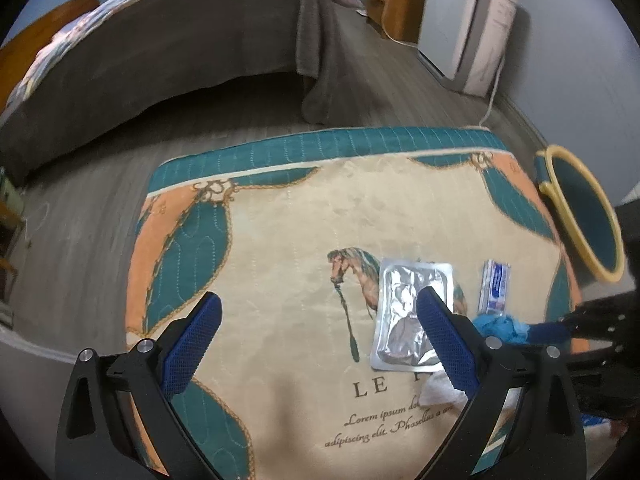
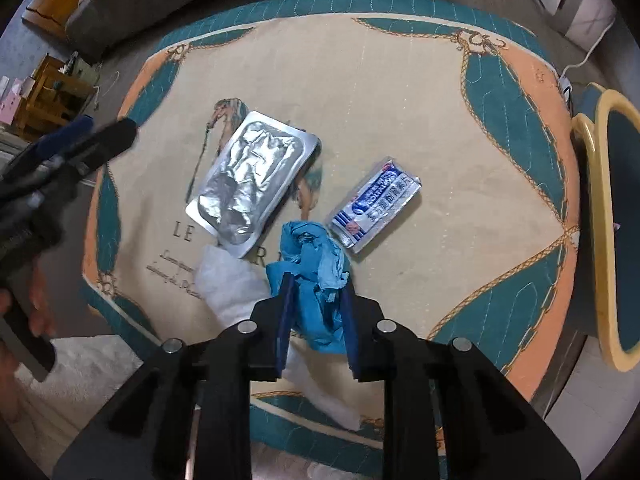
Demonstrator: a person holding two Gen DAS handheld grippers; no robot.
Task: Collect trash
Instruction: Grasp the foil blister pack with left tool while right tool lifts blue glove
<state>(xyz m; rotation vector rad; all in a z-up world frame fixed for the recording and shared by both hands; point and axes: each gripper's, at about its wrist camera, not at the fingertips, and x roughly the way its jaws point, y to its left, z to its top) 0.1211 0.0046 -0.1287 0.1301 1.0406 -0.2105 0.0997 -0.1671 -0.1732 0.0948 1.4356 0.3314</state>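
Right tool low centre of its frame, pads nipped on blue wad. Bin at the right edge, so the carry goes rightward. Left tool wide open, empty, over foil tray, nearer to it.

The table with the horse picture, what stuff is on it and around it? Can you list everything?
patterned cloth: one, cream, teal and orange, covers the table
foil tray: one, silver, crumpled, middle of cloth
wrapper: one, blue and white, right of the tray
blue glove: one, crumpled, near edge, between the right fingers
white tissue: one, left of the glove
bin: one, teal with yellow rim, right of the table
bed: one, grey cover, behind the table
white appliance: one, by the far wall
left gripper: fingers wide open, above the cloth
right gripper: fingers closed on the glove
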